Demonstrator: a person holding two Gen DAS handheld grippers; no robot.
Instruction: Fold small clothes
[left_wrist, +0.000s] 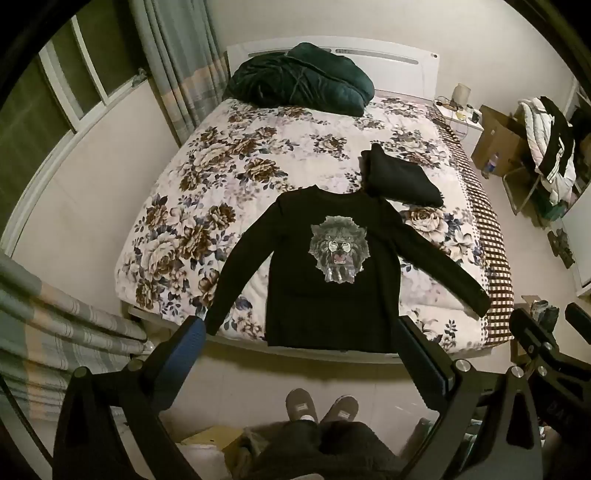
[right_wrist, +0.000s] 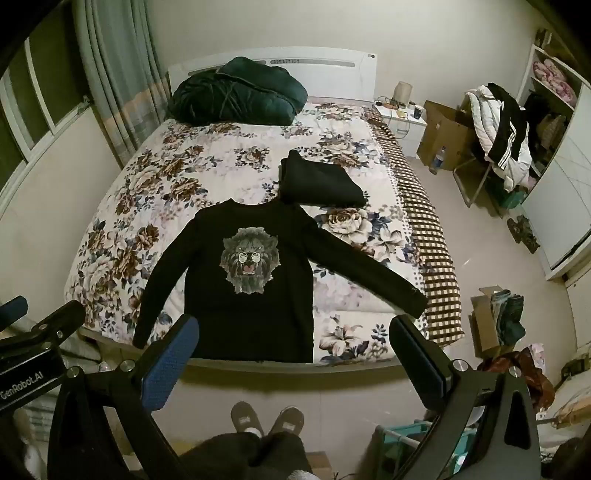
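Hovering above the foot of the bed (left_wrist: 177, 192), the left gripper (left_wrist: 301, 332) and right gripper (right_wrist: 293, 330) both stand spread wide, holding and touching nothing. Beyond them the black long-sleeved shirt (right_wrist: 251, 291) lies face up at the bed's near edge, sleeves splayed, its hem on the edge. It looks light, soft and limp, so a cuff or shoulder seam seems the best pinch. A folded dark garment (right_wrist: 321, 184) rests further up the bed, just past its collar.

Dim warm indoor light, heavy fisheye warp, corners black, perhaps grainy.
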